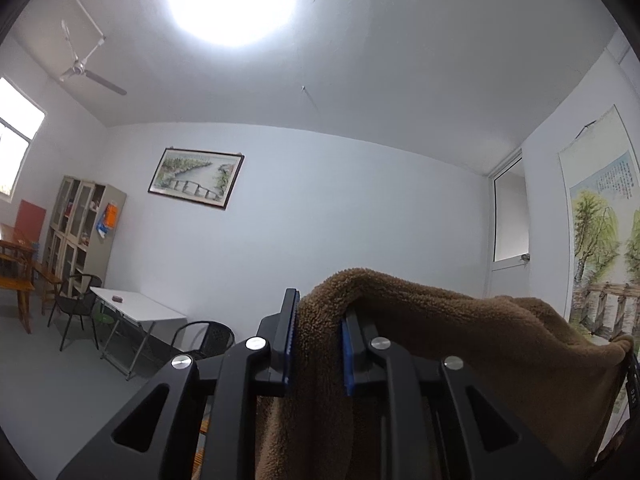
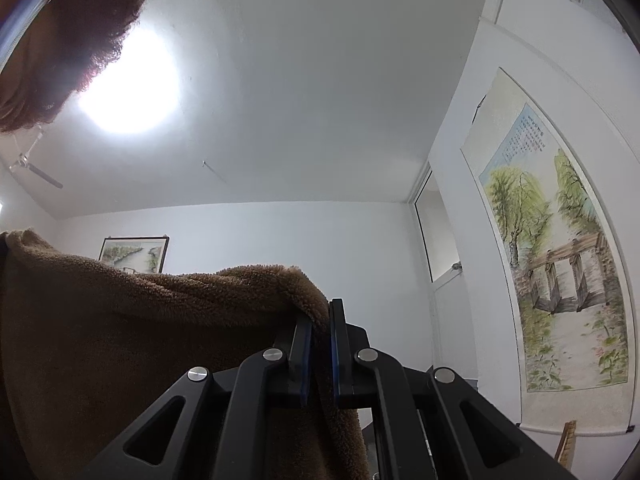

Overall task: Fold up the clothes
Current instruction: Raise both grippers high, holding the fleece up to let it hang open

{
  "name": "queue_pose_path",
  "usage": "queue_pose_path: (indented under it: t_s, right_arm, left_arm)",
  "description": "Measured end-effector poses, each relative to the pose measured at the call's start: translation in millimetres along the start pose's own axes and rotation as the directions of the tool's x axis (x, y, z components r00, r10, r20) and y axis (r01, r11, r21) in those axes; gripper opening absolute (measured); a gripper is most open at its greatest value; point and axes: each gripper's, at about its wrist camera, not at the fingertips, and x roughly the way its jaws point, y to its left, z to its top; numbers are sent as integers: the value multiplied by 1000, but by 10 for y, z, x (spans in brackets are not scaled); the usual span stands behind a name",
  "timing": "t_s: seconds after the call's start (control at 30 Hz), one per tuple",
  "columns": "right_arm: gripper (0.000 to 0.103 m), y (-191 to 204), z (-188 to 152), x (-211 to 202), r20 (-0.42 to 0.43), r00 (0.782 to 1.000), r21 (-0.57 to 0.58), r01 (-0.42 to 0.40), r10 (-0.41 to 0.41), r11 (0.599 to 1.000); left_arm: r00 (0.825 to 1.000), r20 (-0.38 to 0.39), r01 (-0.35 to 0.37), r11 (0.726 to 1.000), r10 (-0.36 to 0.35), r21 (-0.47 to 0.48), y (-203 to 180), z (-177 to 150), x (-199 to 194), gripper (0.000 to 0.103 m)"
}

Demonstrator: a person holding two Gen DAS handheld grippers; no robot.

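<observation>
A brown fleece garment [image 1: 460, 344] hangs in the air, held up between both grippers, which point upward toward the ceiling. My left gripper [image 1: 319, 312] is shut on one top corner; the fabric drapes over its right finger and stretches away to the right. In the right wrist view my right gripper [image 2: 320, 320] is shut on the other top corner of the same fleece [image 2: 140, 332], which stretches to the left and hangs down. A dark fuzzy mass [image 2: 68, 28] fills the upper left corner of the right wrist view.
A white folding table [image 1: 140, 306] with black chairs [image 1: 76, 304] stands by the far wall. A glass-front cabinet [image 1: 80, 232] and wooden furniture [image 1: 16, 272] stand at the left. A door [image 1: 508, 240] and a hanging scroll painting [image 2: 560, 260] are on the right.
</observation>
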Motion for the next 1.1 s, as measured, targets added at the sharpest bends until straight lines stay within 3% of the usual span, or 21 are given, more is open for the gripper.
queue_pose_path:
  t_s: [0.2,0.47,0.6,0.87,1.1]
  right_arm:
    - [6,101,15,78,13,999,-6,33,-33,999]
    - [6,140,27,35,5,999,-16,45,-45,999]
    - [6,95,122,-76,27,999,-10,47,-47,999]
    - [6,-60,384,-343,113,993,12,27,-28,1000]
    - [6,-128,441,-450,137,990,10,28,-29,1000]
  left_arm:
    - [999,20,40,999,-40,-6,8,6,210,22]
    - [997,-45,63,998,-64,-18,10,-153,367,19]
    - [997,-25,74,997,-74,-12,-119,-122,174,19]
    - [989,114,86,996,-90,38,-458,173,-372,19]
    - [992,94,74,996,-79,55,-465,249,-498,19]
